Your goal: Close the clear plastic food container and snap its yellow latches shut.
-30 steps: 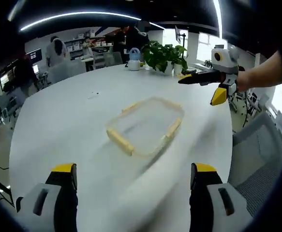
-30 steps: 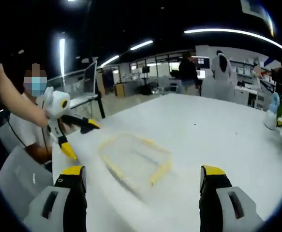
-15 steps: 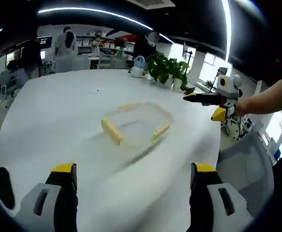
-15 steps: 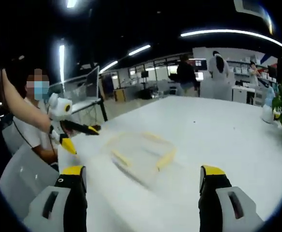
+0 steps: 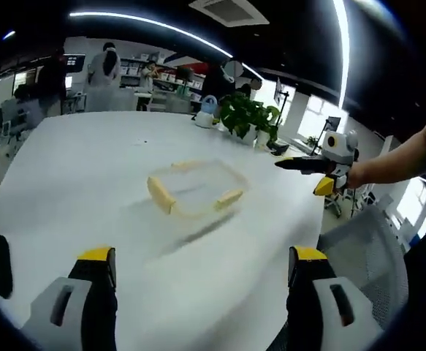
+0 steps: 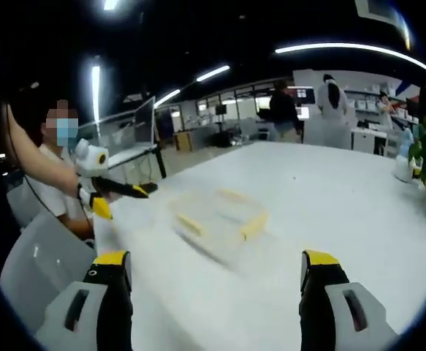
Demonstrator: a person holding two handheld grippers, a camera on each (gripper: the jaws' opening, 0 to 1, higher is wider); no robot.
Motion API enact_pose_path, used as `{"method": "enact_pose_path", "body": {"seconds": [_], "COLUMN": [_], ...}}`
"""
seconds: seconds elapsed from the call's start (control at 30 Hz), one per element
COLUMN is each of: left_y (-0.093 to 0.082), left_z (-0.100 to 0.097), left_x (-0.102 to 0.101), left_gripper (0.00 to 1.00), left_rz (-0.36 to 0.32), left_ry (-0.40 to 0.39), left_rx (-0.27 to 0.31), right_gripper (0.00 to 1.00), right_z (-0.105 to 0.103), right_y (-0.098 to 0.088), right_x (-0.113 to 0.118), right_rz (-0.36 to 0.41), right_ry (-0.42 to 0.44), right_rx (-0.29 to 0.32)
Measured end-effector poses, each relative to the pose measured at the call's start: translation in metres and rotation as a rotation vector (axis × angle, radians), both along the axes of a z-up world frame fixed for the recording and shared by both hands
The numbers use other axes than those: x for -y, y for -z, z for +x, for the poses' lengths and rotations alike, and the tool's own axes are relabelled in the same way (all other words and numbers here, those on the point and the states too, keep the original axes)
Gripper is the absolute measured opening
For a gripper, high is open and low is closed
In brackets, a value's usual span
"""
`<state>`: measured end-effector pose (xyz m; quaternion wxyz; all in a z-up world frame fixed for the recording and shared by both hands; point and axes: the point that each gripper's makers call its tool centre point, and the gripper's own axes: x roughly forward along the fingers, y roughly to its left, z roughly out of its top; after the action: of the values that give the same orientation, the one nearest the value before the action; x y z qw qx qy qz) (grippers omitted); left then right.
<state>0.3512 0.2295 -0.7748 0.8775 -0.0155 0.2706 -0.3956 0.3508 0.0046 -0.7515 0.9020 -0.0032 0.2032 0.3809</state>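
The clear container with yellow latches is sitting on the white desk, at 12 o'clock of both wide-open, empty-jawed tools, left tool and right tool.

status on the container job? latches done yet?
Done: the lid looks to be on the clear container, though blur hides whether the yellow latches are snapped. In hand: nothing; left gripper and right gripper are open, both short of the container on the white table. Left: reach in and press the latches.
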Motion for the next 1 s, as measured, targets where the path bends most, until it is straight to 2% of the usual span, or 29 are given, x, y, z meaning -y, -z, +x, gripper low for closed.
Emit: {"method": "enact_pose_path", "body": {"seconds": [0.13, 0.23, 0.47, 0.73, 1.0], "left_y": [-0.008, -0.009, -0.008, -0.006, -0.008], "left_z": [-0.004, -0.008, -0.019, -0.031, -0.038], "left_x": [0.001, 0.0, -0.004, -0.012, -0.022], "left_gripper": [0.99, 0.99, 0.98, 0.95, 0.96], "left_rz": [-0.018, -0.017, -0.04, -0.034, -0.037], "left_ry": [0.013, 0.021, 0.017, 0.014, -0.009], "left_rx": [0.038, 0.045, 0.04, 0.045, 0.065], "right_gripper": [0.98, 0.98, 0.97, 0.97, 0.97], "right_z": [-0.006, -0.008, -0.016, -0.025, -0.032], "right_y": [0.002, 0.002, -0.001, 0.001, -0.009], "right_x": [-0.001, 0.0, 0.002, 0.009, 0.009], "right_rz": [-0.001, 0.01, 0.019, 0.016, 0.034], "right_ry": [0.002, 0.012, 0.022, 0.034, 0.05], "right_rx": [-0.005, -0.008, -0.006, -0.014, 0.0]}}
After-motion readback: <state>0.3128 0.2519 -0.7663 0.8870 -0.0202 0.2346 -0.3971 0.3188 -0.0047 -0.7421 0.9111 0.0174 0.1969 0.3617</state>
